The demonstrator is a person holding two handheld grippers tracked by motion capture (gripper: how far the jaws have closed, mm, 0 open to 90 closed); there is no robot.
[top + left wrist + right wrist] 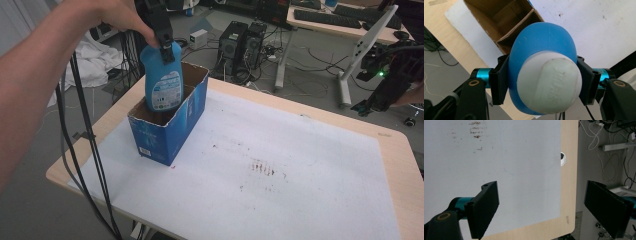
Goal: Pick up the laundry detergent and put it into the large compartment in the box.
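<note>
Bottle [162,80], blue with white cap, hangs by its neck in the clenched left claw [165,42], base just inside the open blue carton [172,132] on the table [395,145]; risk: catching the cardboard divider, tipping the carton; right claw [541,210] spread, empty.

Pale wood table [400,150] under a white mat [310,200] — reddish-brown stains [263,168] toward the table's middle. Behind the table, on the floor: two black computer towers [242,42], tangled cables [310,65]. Off the table's left side — crumpled white cloth [100,55].
</note>
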